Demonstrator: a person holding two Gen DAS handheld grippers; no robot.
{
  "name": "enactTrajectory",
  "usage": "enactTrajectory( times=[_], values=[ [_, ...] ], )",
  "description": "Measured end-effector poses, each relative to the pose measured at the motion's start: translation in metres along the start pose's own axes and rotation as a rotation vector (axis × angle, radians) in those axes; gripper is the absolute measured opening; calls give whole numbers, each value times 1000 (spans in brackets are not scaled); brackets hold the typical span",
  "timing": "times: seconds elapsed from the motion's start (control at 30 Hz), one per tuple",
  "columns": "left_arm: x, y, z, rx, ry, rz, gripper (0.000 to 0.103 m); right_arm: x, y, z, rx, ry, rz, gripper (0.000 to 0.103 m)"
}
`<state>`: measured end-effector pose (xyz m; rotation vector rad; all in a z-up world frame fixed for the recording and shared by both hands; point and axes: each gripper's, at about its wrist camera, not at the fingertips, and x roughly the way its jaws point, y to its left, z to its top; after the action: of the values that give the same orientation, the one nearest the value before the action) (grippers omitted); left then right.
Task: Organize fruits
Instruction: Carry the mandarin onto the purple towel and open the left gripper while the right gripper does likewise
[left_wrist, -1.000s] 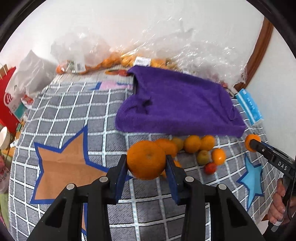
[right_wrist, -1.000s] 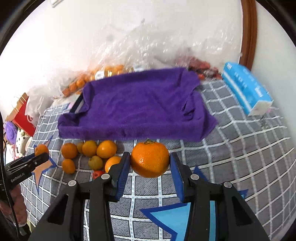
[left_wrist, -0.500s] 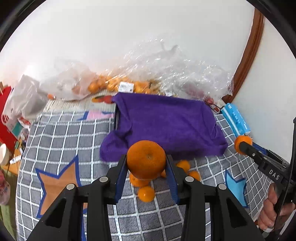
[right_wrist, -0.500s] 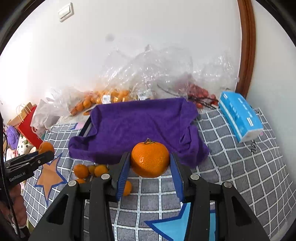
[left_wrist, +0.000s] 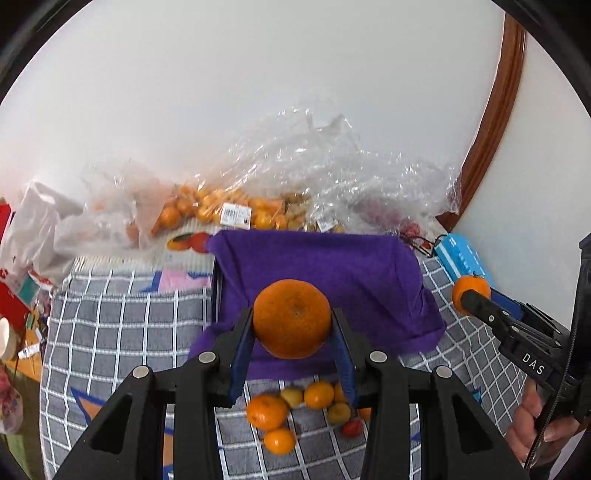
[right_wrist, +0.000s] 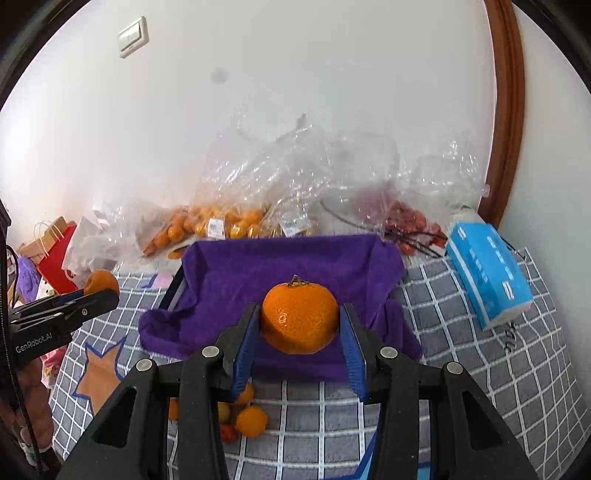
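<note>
Lettering reads "DAS" on the right gripper (left_wrist: 471, 295) and "GenRobot.AI" on the left gripper (right_wrist: 101, 290). Each is clamped on an orange: left orange (left_wrist: 291, 318), right orange (right_wrist: 300, 317). Clear bags (right_wrist: 221, 221) along the mat's (right_wrist: 461, 369) far edge hold small oranges.

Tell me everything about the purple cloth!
The purple cloth looks soft and fuzzy, like a towel. It is draped over a dark tray whose edge peeks out on one side, and its rumpled front hem spills onto the grey checked blanket. Nothing lies on it yet. Clear plastic bags of fruit sit behind it, and loose little fruits lie just in front.
</note>
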<state>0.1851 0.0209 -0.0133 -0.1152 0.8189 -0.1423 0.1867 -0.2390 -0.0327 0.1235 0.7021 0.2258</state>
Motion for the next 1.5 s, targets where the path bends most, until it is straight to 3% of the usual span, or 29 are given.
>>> enactTrajectory(
  times=[0.7, 1.5],
  values=[
    [51, 14, 45, 0, 16, -3, 38, 64, 1, 46, -23, -2, -1, 43],
    [108, 34, 51, -12, 78, 0, 38, 123, -5, 45, -24, 59, -19, 43]
  ],
)
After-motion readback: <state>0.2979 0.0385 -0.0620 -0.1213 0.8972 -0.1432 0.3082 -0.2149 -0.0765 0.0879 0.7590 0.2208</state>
